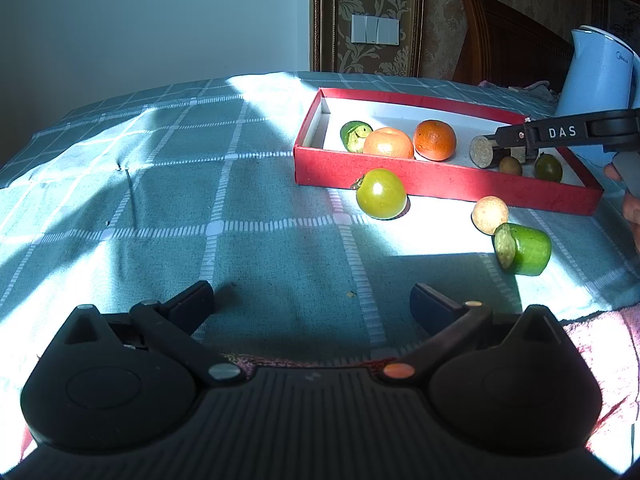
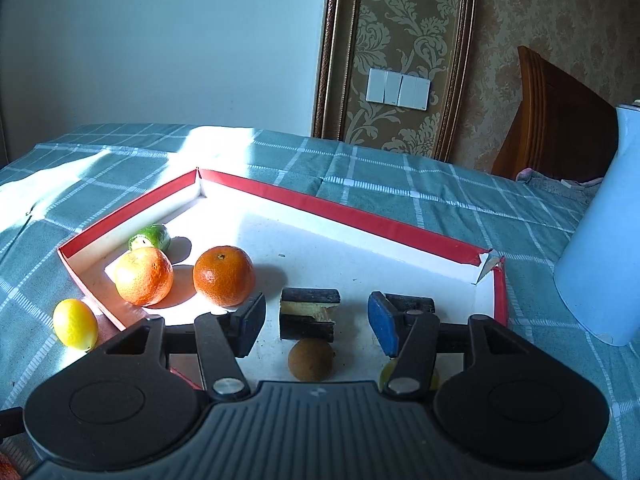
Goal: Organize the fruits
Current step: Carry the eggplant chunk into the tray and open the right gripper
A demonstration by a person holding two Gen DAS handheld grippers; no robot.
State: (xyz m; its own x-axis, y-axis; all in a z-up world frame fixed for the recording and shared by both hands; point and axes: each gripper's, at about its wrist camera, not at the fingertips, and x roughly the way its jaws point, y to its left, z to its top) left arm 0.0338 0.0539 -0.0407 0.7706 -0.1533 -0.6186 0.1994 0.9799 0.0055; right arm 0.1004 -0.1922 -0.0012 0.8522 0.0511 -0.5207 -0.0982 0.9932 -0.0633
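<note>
1. Red tray (image 2: 344, 216), frame centre: two oranges (image 2: 224, 276), green piece (image 2: 151, 237), dark cut chunk (image 2: 309, 314), small brown fruit (image 2: 311, 360).
2. Right gripper (image 2: 316, 320), lower centre: fingers apart, chunk between, untouched.
3. Left gripper (image 1: 312, 304), lower frame: wide, empty.
4. Green tomato (image 1: 381, 193), centre, outside the tray.

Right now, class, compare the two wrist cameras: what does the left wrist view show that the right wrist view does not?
Only the left wrist view shows the green cylinder piece and the pale round fruit lying on the cloth outside the box, plus the open left gripper.

Only the right wrist view shows the blue pads of the right gripper, open around nothing.

Both show the red box and two oranges inside.
</note>
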